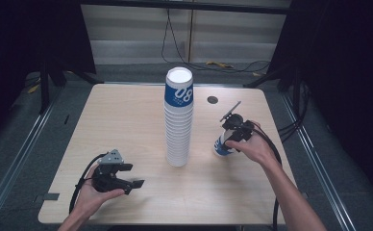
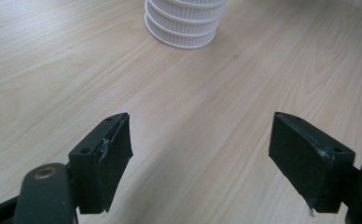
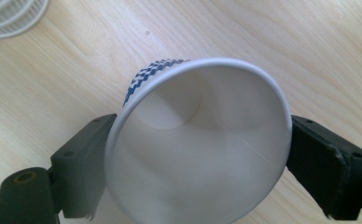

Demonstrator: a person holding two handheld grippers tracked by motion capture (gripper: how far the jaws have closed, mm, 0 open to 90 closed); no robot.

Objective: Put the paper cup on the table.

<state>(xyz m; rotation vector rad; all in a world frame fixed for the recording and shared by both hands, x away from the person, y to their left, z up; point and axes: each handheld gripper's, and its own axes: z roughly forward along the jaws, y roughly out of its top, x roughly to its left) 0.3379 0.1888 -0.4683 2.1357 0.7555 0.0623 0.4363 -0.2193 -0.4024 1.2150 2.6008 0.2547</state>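
Observation:
A tall stack of white paper cups [image 1: 179,120] with a blue "08" print on the top one stands upside down at the middle of the wooden table [image 1: 127,125]; its base [image 2: 184,23] shows in the left gripper view. At the stack's right, my right gripper [image 1: 229,138] is shut on a single blue-and-white cup [image 1: 221,146], jaws pressing its rim from both sides, its empty white inside [image 3: 198,144] facing the camera. My left gripper [image 1: 134,175] rests low near the front left, open, with bare wood between its fingers [image 2: 107,158].
A round dark cable hole [image 1: 212,99] lies in the table behind the right hand. Cables run across the floor behind the table. Dark stands flank both sides. Bare wood stretches left of the stack.

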